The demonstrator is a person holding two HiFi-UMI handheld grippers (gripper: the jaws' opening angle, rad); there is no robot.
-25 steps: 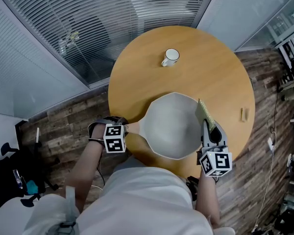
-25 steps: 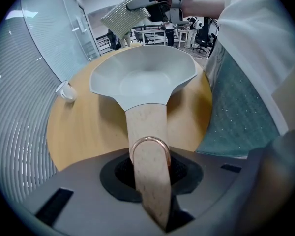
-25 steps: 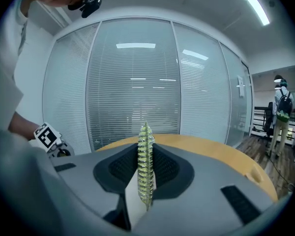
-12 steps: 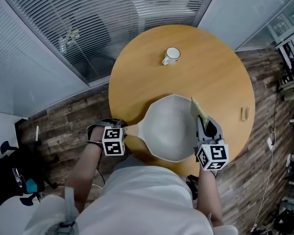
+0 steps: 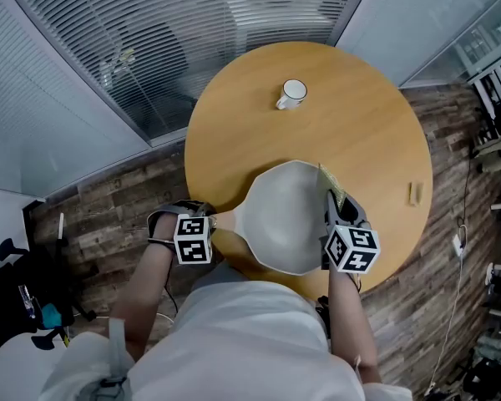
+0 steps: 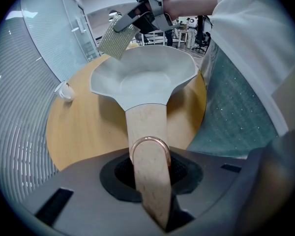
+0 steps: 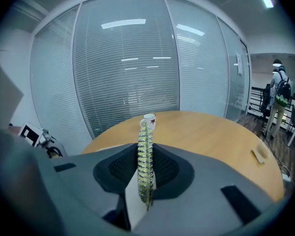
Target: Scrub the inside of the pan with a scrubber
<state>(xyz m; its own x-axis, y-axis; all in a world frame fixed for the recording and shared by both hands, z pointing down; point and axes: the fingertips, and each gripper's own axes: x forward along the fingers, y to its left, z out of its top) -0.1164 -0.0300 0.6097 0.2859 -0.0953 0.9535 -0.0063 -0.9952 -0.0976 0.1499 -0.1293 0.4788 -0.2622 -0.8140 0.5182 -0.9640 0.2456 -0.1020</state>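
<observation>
Round wooden table (image 5: 376, 140) is carrying a pale grey pan (image 5: 284, 220) at its near edge. Left gripper (image 5: 214, 222) is clamping the pan's wooden handle (image 6: 146, 124), its jaws clenched on it. Right gripper (image 5: 336, 214) is pinching a thin yellow-green scrubber (image 5: 326, 182) by its lower edge, holding it over the pan's right rim. White mug (image 5: 292, 95) is standing at the far side. Small wooden block (image 5: 415, 194) is lying at the right.
</observation>
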